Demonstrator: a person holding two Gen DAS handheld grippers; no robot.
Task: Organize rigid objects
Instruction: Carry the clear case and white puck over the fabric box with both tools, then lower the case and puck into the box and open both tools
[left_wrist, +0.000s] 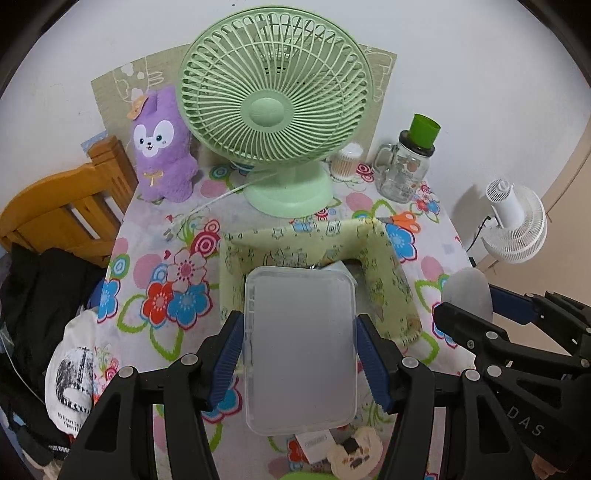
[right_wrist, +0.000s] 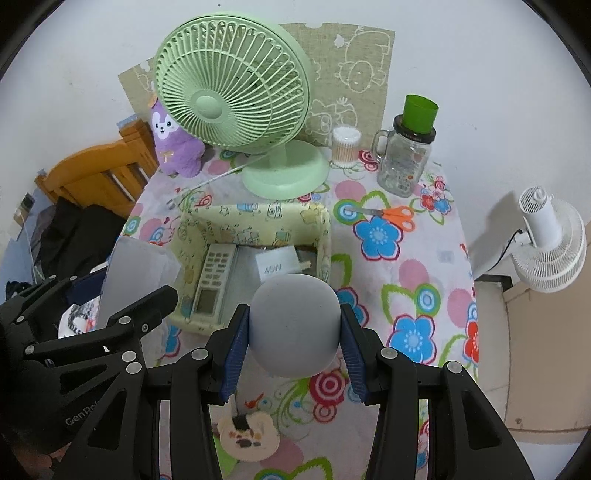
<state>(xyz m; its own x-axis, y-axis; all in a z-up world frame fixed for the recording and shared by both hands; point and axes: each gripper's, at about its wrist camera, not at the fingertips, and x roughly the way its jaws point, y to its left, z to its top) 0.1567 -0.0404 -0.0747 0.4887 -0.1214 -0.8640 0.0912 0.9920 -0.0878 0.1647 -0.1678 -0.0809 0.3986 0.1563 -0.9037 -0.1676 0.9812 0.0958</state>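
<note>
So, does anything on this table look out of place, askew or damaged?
Mostly minor. The orange-handled scissors lie loose on the tablecloth, outside the yellow fabric box that holds the remote and charger. The green cup sits oddly atop the glass jar. Nothing spilled or damaged.

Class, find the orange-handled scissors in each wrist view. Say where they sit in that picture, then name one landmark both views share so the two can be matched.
Left wrist view: orange-handled scissors lie right of centre, partly hidden behind the far right corner of the yellow fabric box.
Right wrist view: the scissors lie fully visible on the tablecloth, right of the fabric box.
Shared landmark: the green fan, behind and to the left of the scissors in both.
</note>
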